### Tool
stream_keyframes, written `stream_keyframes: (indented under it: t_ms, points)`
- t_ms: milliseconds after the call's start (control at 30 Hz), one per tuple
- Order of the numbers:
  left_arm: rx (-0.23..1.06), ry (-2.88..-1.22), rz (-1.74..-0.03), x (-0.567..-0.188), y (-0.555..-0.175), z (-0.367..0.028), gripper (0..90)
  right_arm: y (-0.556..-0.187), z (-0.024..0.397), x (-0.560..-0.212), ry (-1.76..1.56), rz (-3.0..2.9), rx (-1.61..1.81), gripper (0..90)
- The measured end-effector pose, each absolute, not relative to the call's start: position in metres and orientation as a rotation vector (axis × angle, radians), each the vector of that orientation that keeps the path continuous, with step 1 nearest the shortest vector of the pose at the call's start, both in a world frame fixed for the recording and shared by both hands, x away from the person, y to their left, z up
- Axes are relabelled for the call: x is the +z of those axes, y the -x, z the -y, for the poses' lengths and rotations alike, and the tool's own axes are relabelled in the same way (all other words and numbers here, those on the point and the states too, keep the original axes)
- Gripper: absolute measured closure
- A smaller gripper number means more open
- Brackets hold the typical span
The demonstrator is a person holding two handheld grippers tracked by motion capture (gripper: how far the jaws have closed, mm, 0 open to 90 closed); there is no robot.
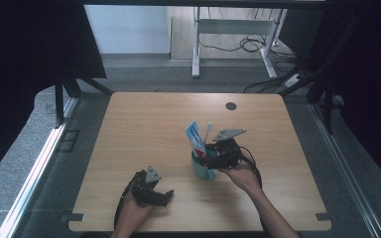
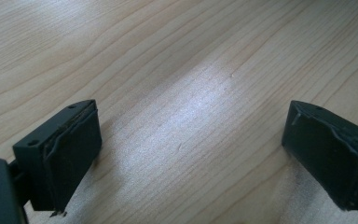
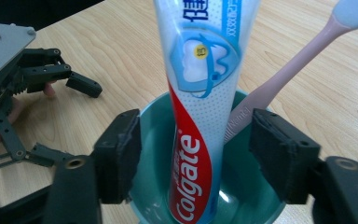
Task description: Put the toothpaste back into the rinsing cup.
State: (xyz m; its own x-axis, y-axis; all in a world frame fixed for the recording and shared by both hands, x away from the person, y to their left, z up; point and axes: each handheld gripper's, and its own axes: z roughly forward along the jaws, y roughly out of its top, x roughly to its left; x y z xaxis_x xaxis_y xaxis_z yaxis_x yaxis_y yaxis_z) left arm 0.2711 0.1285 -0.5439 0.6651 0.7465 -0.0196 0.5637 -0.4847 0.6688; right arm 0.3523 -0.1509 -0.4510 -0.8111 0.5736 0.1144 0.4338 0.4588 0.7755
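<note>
From the high view, a teal cup (image 1: 202,167) stands near the middle of the wooden worktop (image 1: 144,129), a toothpaste tube (image 1: 196,136) and a pink toothbrush (image 1: 208,130) leaning out of it; the right tool (image 1: 209,157) sits right at the cup's rim, the person's right hand (image 1: 242,176) behind it, placed, I judge, to work on the cup's contents; the left tool (image 1: 166,196) lies low on the worktop near the front edge, well apart from the cup, seemingly parked out of the way; a small dark round disc (image 1: 231,106) lies near the far edge.

In the left gripper view, the left tool (image 2: 191,154) has its jaws spread wide with bare wood between them; it has hold of nothing, and hangs close over the worktop (image 2: 168,56).

In the right gripper view, the right tool (image 3: 196,154) has its jaws wide apart, one on each side of the toothpaste tube (image 3: 200,126), touching neither it nor the toothbrush (image 3: 279,79); the tube stands upright in the cup (image 3: 154,186), cap end down, the brush leaning beside it against the rim; the straddle suggests either a grasp about to be made or a release just made, and which I cannot tell; the left tool (image 3: 51,116) rests farther off on the wood.
</note>
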Motion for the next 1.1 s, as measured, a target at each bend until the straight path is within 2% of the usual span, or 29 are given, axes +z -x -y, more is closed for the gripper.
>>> stream_keyframes:
  t_ms: [33,133,267,567,867,1100]
  points:
    - [0.361,-2.224,-1.007,-0.544,-0.271,-0.128,4.4,-0.352,0.151,-0.451,-0.885,-2.54,1.278,31.6]
    - [0.36,-2.218,-1.013,-0.544,-0.271,-0.128,4.4,-0.35,0.15,-0.451,-0.871,-2.539,1.259,22.7]
    - [0.36,-2.216,-1.015,-0.544,-0.271,-0.128,4.5,-0.348,0.148,-0.452,-0.852,-2.548,1.221,15.5]
    - [0.361,-2.216,-1.012,-0.544,-0.271,-0.128,4.4,-0.342,0.147,-0.452,-0.823,-2.554,1.198,10.1]
    - [0.362,-2.216,-1.012,-0.544,-0.271,-0.128,4.5,-0.338,0.151,-0.449,-0.826,-2.553,1.193,0.0]
    - [0.361,-2.215,-1.014,-0.544,-0.271,-0.128,4.5,-0.336,0.155,-0.448,-0.834,-2.549,1.184,0.0]
